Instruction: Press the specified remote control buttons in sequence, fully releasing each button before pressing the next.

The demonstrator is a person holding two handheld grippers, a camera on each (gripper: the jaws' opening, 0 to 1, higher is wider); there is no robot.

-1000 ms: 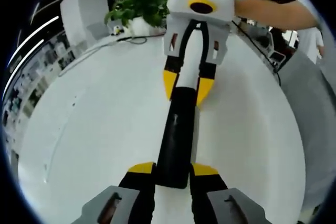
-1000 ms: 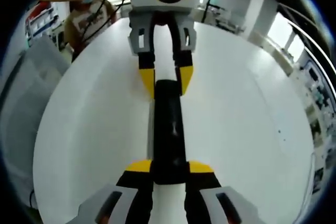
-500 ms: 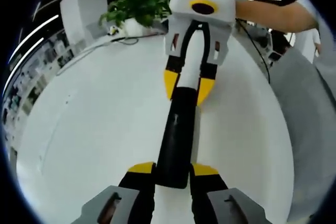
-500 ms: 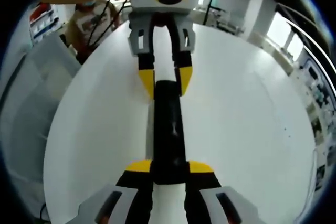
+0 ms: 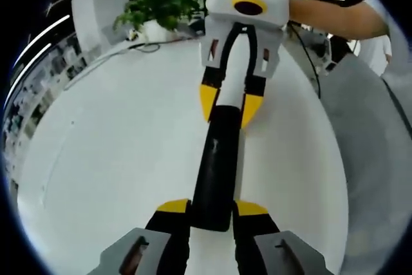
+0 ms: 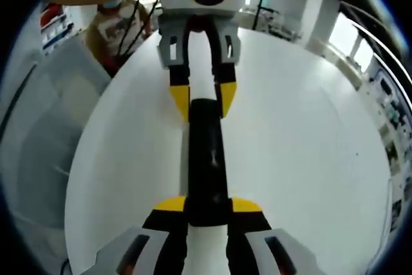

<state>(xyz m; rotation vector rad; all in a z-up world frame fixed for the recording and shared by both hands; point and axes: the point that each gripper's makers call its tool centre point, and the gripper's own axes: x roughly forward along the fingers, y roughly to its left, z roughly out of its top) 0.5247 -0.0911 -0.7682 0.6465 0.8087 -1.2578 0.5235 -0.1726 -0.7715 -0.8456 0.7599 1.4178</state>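
Note:
A long black remote (image 5: 217,159) hangs above the white table (image 5: 116,159), held at both ends. My left gripper (image 5: 212,207) is shut on its near end in the left gripper view, yellow tips on either side. My right gripper (image 5: 228,104) comes down from the top and is shut on the far end. In the right gripper view the same remote (image 6: 206,152) runs from my right gripper (image 6: 208,205) up to my left gripper (image 6: 203,98). No buttons show on the remote's visible face.
A potted plant (image 5: 161,11) and a cable (image 5: 129,53) sit at the table's far edge. A person's arm (image 5: 335,17) reaches to the right gripper. Grey panels (image 6: 38,133) lie beyond the table's edge, with a person (image 6: 119,24) behind.
Both views have swung a little over the table, so the background has shifted. The two grippers and the remote keep the same hold and spacing.

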